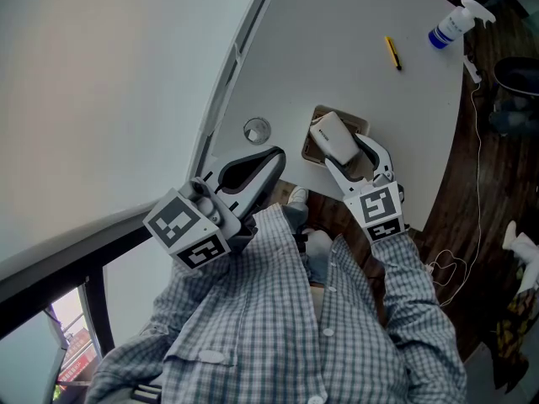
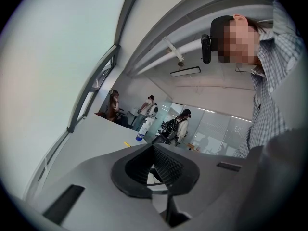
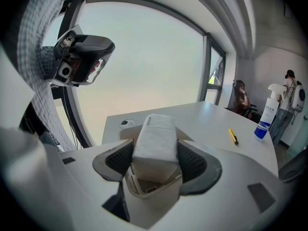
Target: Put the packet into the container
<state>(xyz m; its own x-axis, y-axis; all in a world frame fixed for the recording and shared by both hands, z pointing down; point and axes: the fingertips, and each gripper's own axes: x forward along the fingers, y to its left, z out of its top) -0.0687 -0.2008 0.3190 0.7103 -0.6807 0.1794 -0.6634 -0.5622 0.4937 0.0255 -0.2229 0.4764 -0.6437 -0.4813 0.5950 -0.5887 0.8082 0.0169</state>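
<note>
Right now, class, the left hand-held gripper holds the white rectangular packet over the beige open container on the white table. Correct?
No: the right hand-held gripper holds the white rectangular packet over the beige open container on the white table, as the right gripper view shows. The left hand-held gripper holds nothing.

White packet (image 1: 334, 137) (image 3: 155, 137): soft, oblong, plain wrapper with small print along one edge, too small to read. Clamped on its long sides between jaws of right gripper (image 1: 345, 155) (image 3: 155, 159), tilted, near end over container's open mouth; contact with the inside can't be told. Container (image 1: 357, 124) (image 3: 153, 186): small open-top tan box with a paler rim, sitting on white worktop (image 1: 337, 49) near its front edge, directly under packet.
</note>
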